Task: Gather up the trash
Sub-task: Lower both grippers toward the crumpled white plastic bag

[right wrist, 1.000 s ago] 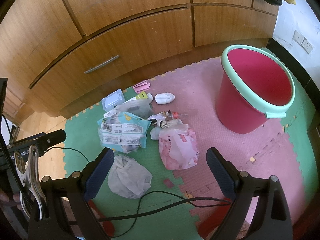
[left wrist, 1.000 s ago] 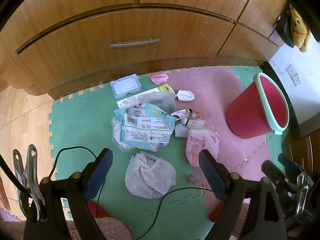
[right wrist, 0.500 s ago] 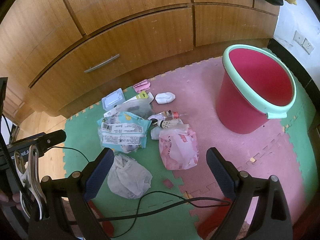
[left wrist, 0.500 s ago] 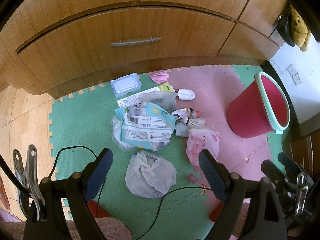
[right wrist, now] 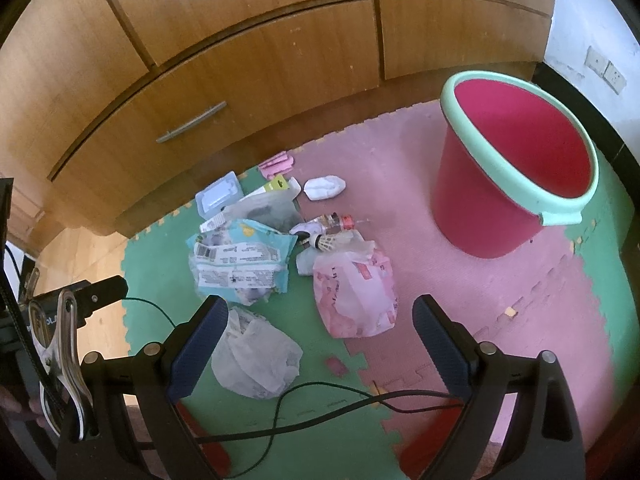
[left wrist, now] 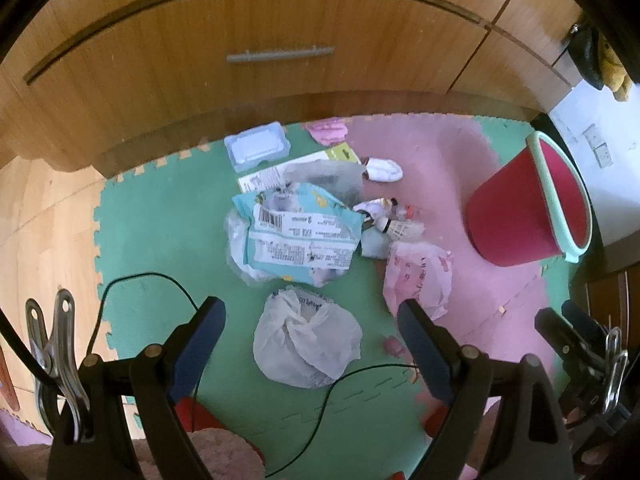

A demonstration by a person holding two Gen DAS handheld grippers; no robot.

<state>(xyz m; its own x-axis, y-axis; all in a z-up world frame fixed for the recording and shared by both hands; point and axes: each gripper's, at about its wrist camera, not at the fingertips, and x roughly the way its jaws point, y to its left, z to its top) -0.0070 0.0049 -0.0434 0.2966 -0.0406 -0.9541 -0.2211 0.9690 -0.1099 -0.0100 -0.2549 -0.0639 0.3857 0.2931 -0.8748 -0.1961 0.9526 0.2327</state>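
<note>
Trash lies in a heap on the green and pink foam mat. A crumpled white plastic bag (left wrist: 306, 346) (right wrist: 256, 354) lies nearest, with a light blue wrapper (left wrist: 298, 236) (right wrist: 240, 260) behind it. A pink and white bag (left wrist: 418, 280) (right wrist: 354, 294) is to the right. Small bottles and a shuttlecock (right wrist: 326, 242) sit further back, beside a clear plastic box (left wrist: 256, 150). A red bucket (left wrist: 528, 208) (right wrist: 516, 164) with a mint rim stands upright at the right. My left gripper (left wrist: 310, 320) hangs open above the white bag. My right gripper (right wrist: 320, 318) is open over the pink bag.
Wooden cabinet drawers (left wrist: 280, 52) with a metal handle close off the far side. Bare wood floor (left wrist: 44, 208) lies left of the mat. Thin black cables (right wrist: 320, 400) trail across the near mat. A wall with sockets (right wrist: 604, 68) stands behind the bucket.
Both views have shifted slightly forward toward the trash heap; the left one is a little blurred. Nothing on the mat has moved, and both grippers stay open.
</note>
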